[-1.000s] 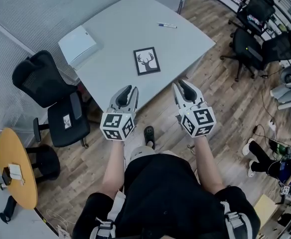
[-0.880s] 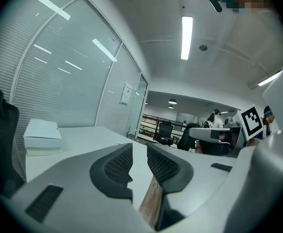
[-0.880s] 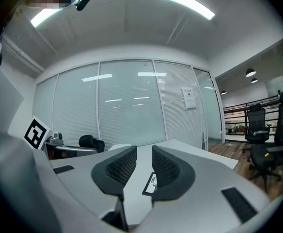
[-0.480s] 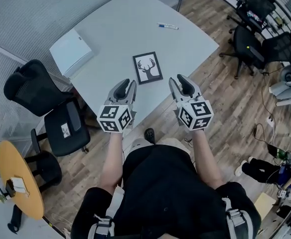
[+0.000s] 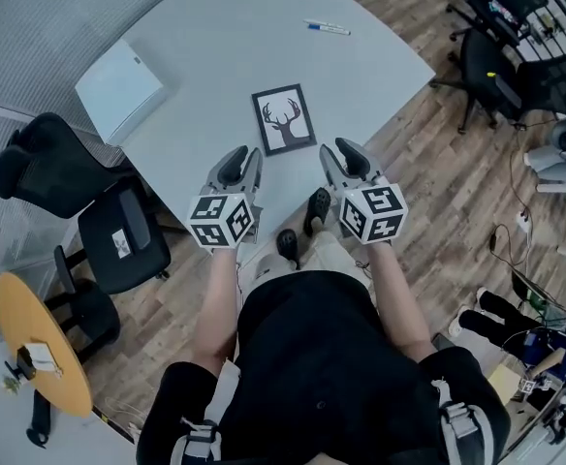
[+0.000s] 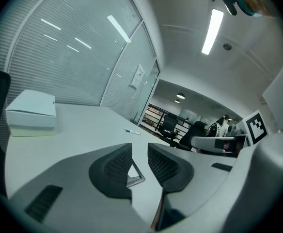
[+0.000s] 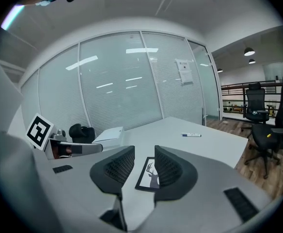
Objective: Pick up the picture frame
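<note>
Frame (image 5: 284,119): flat on the counter (image 5: 215,37), deer picture up, near the front edge, just ahead of both grippers and between them.
Left gripper (image 5: 242,163): fingers (image 6: 111,171) apart and opening, holding nothing; a corner of the frame in the gap, further on.
Right gripper (image 5: 344,155): fingers (image 7: 116,168) wide and opening, holding nothing; the frame in the gap ahead, not touched.
Step now: reaching for the frame; looks like the very start of the pick.
Good way in: come low along the counter, one gripper to each side edge, or one alone to the near edge.
Hard part: thin and flat, so little to pinch; likely needs a finger slid under an edge, or a pull toward the counter edge to hang a lip over the side.
Grip: squeeze on the dark rim, not the picture middle; close slowly, then lift level.
Watch out: may slide away when nudged; may tip and drop if held by one corner.
Box (image 5: 118,87) and pen (image 5: 327,28): well apart from the frame, not in the way.
</note>
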A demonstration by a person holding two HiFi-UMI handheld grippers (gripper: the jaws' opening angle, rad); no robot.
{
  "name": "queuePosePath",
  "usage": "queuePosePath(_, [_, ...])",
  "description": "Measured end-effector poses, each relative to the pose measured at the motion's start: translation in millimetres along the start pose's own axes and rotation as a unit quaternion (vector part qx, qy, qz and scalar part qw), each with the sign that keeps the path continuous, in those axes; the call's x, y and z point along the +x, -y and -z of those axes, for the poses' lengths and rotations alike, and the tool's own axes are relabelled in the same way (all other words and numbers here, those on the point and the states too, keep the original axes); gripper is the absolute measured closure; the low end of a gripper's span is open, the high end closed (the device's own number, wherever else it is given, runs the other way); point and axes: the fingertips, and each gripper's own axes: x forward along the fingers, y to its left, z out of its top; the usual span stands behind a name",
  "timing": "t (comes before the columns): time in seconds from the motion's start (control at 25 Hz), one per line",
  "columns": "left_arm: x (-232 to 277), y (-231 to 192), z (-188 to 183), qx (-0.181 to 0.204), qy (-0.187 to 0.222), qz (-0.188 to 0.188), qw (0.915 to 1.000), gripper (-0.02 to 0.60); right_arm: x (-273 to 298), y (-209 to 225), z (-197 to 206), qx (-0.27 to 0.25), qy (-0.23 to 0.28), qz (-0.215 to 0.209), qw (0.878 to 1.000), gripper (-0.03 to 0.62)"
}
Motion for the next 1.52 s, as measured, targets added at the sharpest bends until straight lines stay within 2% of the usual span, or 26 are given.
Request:
queuePosePath(0.36, [60.9,-42.7,29.8,-0.042,-0.050,-0.053,0.9965,0.480,76.7,39.6,28.5,0.011,-0.069,-0.026,0.997,0.468])
queuePosePath(0.52, [94.3,-58.1,44.3,-0.035,-0.079,-0.078,0.9932,0.480,111.1,64.7,38.4,0.020,-0.097,-0.036,0.994,0.468])
queuePosePath(0.76, [127.8,-77.1,59.1,-0.049,-0.107,-0.123,0.9854,0.479,146.8,94.0,62.7,0.054,-0.138,-0.041,0.988,0.468])
queuePosePath(1.0, [150.9,-93.6,82.4,-0.081,-0.128,-0.163,0.9748,0.466,170.5,111.6,93.8,0.054,-0.183,-0.060,0.980,0.468])
queuePosePath(1.16, [163.0,-104.2,97.9,-0.095,-0.144,-0.172,0.9698,0.459,187.1,119.2,107.4,0.053,-0.205,-0.061,0.975,0.468])
queuePosePath(1.52, [193.8,-132.8,121.6,-0.103,-0.176,-0.170,0.9640,0.419,218.9,130.3,131.2,0.062,-0.236,-0.048,0.969,0.468])
